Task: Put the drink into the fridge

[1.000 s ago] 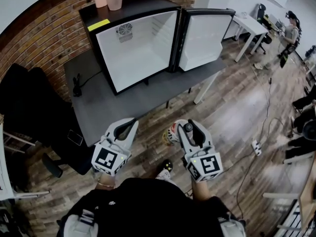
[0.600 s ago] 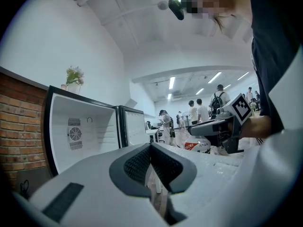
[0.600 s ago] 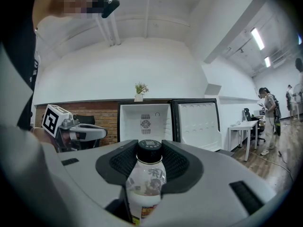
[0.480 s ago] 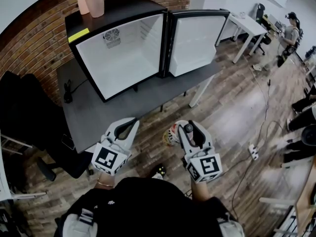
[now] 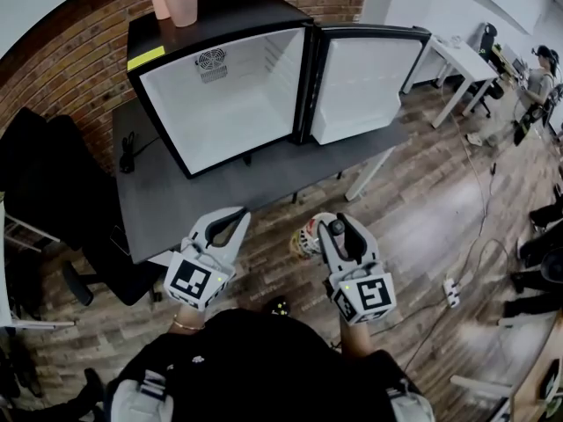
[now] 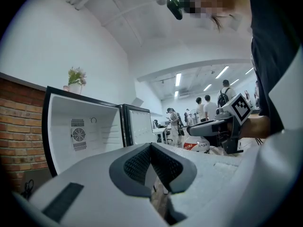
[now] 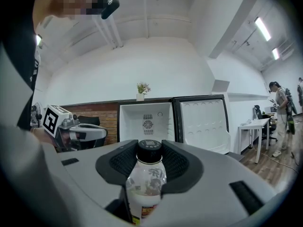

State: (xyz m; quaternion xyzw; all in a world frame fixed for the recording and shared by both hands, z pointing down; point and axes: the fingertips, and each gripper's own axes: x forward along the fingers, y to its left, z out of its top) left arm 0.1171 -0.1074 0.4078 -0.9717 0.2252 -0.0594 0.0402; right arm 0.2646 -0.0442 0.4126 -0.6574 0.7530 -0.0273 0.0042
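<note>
The right gripper (image 5: 338, 234) pinches the drink bottle (image 7: 146, 181) at its neck. Its ribbed dark pads close just under the black cap, and the clear, rounded plastic body with its printed label sits below the jaws. The left gripper (image 5: 227, 227), just beside it, is pressed together on nothing. Ahead of both and well apart, the glossy black fridge (image 5: 227, 104) stands on a dark matte bench (image 5: 189, 202). Its smooth white cavity is bare and its door (image 5: 365, 82) hangs open ahead and to the right. The carry looks barely begun. To do it well, approach to the left of the door, bring the bottle upright, and seat its flat base on the cavity floor before letting go.
</note>
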